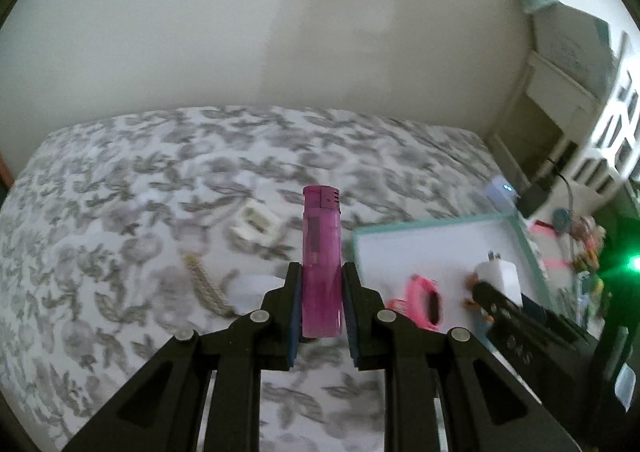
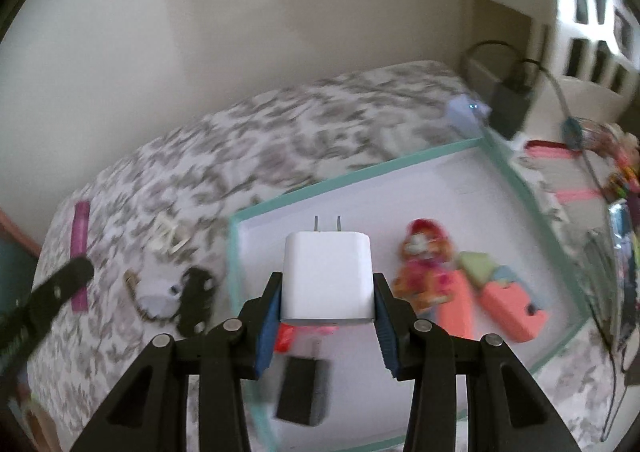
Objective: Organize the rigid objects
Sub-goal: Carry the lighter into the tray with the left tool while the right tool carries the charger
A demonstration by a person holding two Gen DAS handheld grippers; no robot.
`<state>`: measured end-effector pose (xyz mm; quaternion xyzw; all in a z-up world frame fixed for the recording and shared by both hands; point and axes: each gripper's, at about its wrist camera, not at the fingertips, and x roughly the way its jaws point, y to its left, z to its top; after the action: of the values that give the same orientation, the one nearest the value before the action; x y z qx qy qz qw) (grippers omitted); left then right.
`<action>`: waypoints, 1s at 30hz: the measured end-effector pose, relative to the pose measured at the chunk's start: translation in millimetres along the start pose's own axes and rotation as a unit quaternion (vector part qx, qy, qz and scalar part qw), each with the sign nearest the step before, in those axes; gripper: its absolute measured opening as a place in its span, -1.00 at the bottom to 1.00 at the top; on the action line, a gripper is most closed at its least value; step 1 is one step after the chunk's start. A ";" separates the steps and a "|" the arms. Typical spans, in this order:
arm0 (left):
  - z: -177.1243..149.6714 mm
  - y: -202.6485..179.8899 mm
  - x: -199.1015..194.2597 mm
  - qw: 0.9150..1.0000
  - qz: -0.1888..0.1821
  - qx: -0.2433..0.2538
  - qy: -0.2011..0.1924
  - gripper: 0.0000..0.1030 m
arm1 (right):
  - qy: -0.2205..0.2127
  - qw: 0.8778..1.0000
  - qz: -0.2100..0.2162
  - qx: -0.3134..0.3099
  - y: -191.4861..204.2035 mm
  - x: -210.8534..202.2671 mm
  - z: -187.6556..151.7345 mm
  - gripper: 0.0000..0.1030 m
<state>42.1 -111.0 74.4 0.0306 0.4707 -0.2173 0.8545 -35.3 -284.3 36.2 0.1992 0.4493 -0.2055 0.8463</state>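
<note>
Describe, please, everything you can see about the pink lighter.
The pink lighter is a slim body of translucent magenta plastic with an opaque pink cap that has small slots on one side. It stands upright, its lower part clamped between the blue pads of the left gripper, above the flowered bedcover and touching nothing else. In the right wrist view it shows as a blurred magenta bar.

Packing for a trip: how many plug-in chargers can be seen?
2. A white charger is gripped by the right tool above the teal-edged tray; a black charger lies in the tray beneath. Others may be hidden.
</note>
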 end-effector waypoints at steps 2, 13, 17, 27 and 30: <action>-2.8 -12.2 1.6 1.000 -0.013 0.007 0.003 -0.61 | -0.004 1.000 -0.009 0.018 -13.8 -0.7 3.2 -0.13; -24.4 -88.4 27.5 0.994 -0.040 0.094 0.029 -0.61 | -0.002 0.993 -0.058 0.102 -78.8 5.3 7.3 -0.12; -32.9 -103.2 38.9 0.992 -0.043 0.112 0.046 -0.61 | 0.011 0.991 -0.065 0.113 -89.6 13.0 3.5 -0.12; -46.7 -104.9 66.7 0.988 -0.059 0.101 0.100 -0.61 | 0.054 0.990 -0.059 0.116 -91.2 33.6 -5.7 -0.12; -49.3 -104.5 72.0 0.987 -0.061 0.099 0.111 -0.61 | 0.061 0.990 -0.062 0.112 -90.2 36.3 -6.9 -0.12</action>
<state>-5.4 -217.4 4.1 0.1102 0.5396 -0.3098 0.7751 -69.0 -362.3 -11.7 0.2767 0.4859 -0.2940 0.7752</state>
